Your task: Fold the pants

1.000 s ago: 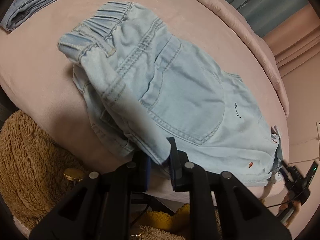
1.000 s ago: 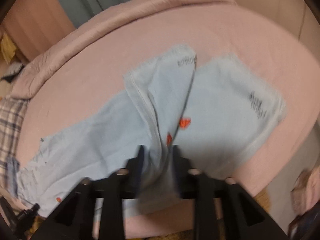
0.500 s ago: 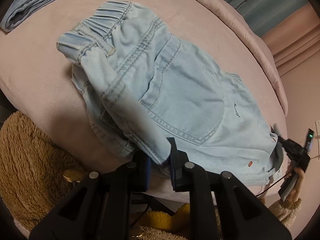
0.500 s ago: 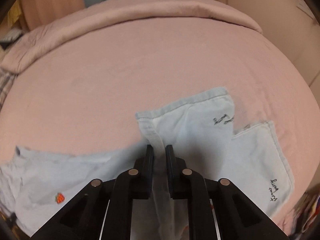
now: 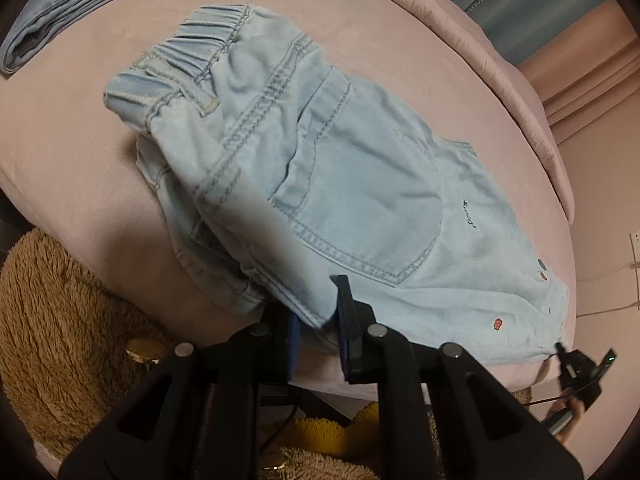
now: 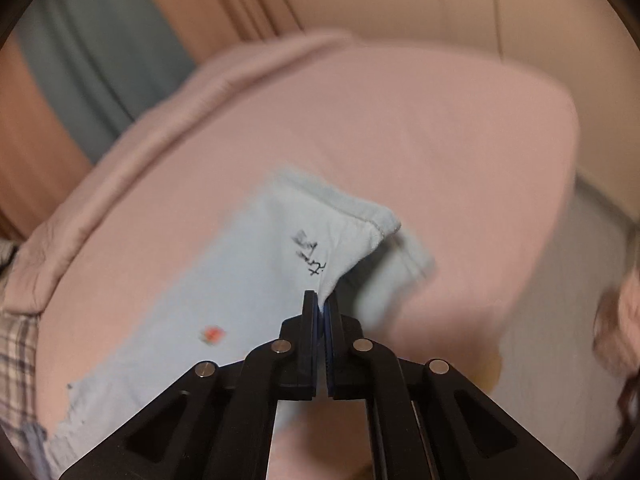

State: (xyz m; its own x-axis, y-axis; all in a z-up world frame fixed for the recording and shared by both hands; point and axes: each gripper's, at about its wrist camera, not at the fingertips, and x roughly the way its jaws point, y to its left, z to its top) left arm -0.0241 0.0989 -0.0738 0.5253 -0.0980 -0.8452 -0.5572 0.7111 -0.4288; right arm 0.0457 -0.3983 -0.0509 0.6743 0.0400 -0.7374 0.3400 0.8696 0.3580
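Light blue denim pants (image 5: 340, 184) lie on a pink bed (image 5: 80, 128), folded lengthwise, with the elastic waistband at the far left and a back pocket on top. My left gripper (image 5: 320, 320) is shut on the near edge of the pants at the seat. In the right wrist view the leg end of the pants (image 6: 288, 256) has black script and a red patch. My right gripper (image 6: 322, 308) is shut on the hem corner and holds it lifted off the bed. The right gripper also shows at the leg end in the left wrist view (image 5: 580, 372).
A second folded pair of jeans (image 5: 68, 4) lies at the far left corner of the bed. A brown plush toy (image 5: 60, 340) sits below the bed's near edge. A pink duvet roll (image 5: 500, 80) and curtains (image 6: 120, 40) border the far side. A plaid cloth (image 6: 16, 360) lies at the left.
My right gripper has lifted the hem and swung it over, so the two spread legs are now one stacked strip. My left gripper has kept its hold and barely moved.
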